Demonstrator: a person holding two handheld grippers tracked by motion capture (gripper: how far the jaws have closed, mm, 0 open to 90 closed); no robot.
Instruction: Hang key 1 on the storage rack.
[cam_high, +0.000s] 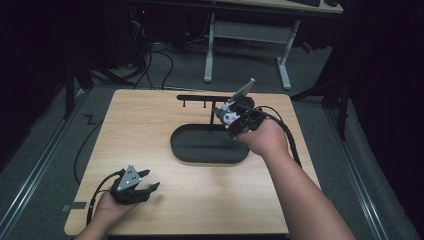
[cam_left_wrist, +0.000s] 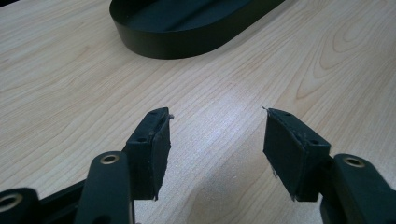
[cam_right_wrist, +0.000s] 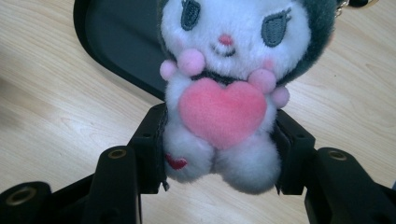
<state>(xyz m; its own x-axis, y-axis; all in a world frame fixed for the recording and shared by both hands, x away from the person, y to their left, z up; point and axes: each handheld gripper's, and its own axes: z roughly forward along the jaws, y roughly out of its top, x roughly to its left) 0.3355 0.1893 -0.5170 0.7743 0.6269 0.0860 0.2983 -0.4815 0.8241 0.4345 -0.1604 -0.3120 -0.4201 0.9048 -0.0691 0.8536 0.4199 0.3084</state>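
A small white plush toy (cam_right_wrist: 224, 93) with a dark hood and a pink heart on its chest sits between the jaws of my right gripper (cam_right_wrist: 219, 154), which is shut on its lower body. From above, that gripper (cam_high: 231, 119) holds the toy (cam_high: 228, 117) just over the far right end of the black oval tray (cam_high: 185, 150), near a black rack (cam_high: 205, 98) with small hooks. My left gripper (cam_high: 145, 189) rests low at the table's front left, open, with bare wood between its fingers (cam_left_wrist: 152, 144).
The wooden table (cam_high: 150, 120) carries the tray in its middle and the thin hook rack behind it. A grey floor with cables and a white desk frame (cam_high: 247, 50) lie beyond the far edge.
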